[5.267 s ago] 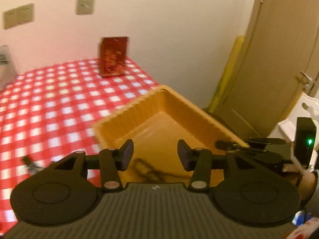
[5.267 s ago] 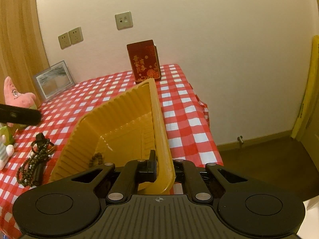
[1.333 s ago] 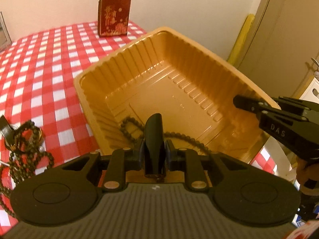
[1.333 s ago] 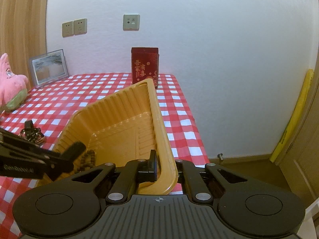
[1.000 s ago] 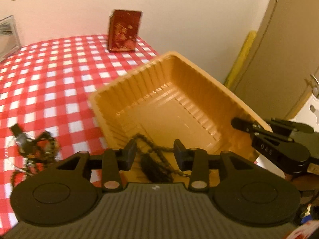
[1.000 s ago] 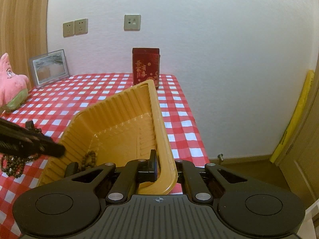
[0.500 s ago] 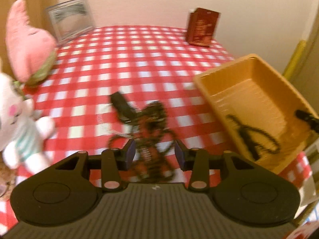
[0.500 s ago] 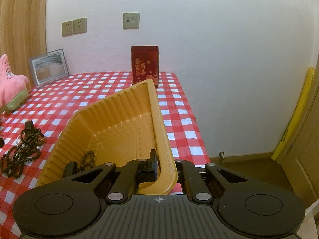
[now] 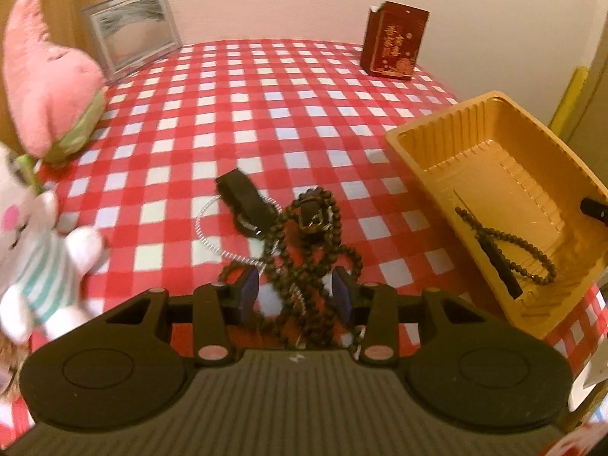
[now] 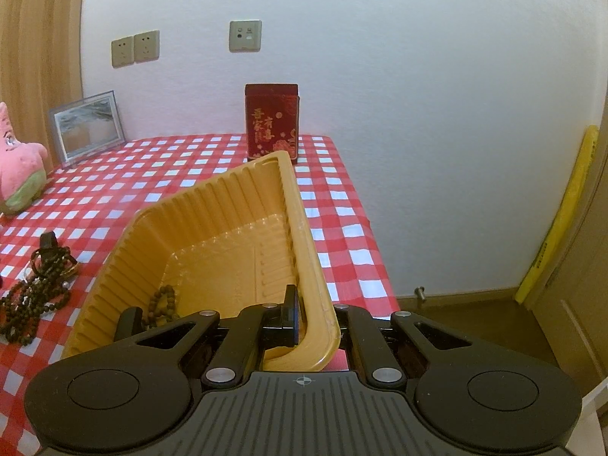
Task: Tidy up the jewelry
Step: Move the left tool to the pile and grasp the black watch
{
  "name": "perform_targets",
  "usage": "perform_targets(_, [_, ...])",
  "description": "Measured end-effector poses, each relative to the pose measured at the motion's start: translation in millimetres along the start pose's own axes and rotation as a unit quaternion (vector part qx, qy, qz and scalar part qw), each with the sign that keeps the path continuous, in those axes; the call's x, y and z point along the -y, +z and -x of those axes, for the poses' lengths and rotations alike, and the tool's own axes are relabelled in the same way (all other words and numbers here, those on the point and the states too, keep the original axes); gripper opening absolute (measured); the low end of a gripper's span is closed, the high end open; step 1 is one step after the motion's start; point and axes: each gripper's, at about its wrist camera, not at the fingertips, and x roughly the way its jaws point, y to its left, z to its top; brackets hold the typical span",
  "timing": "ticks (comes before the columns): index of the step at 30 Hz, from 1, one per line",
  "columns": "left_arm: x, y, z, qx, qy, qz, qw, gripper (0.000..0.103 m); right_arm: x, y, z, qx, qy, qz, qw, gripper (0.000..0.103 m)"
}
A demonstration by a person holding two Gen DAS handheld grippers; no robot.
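left tongs (image 9: 295,292): apart, over the bead pile (image 9: 307,243) on the bench (image 9: 266,95)
right tongs (image 10: 315,323): clamped on the yellow tray (image 10: 304,243) rim

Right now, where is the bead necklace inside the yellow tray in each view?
Left wrist view: necklace at right, in the tray's near end.
Right wrist view: necklace low, left of centre, partly behind the gripper.
Shared landmark: red box by the wall.
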Motion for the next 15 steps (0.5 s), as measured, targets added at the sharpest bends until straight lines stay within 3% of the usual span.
perform_targets(15, [3.9, 25.5, -50.5, -0.010, -0.017, -0.003, 0.9998, 0.028, -1.5, -0.1, -1.8, -0.005, -0.007, -0.006, 1.000, 0.006])
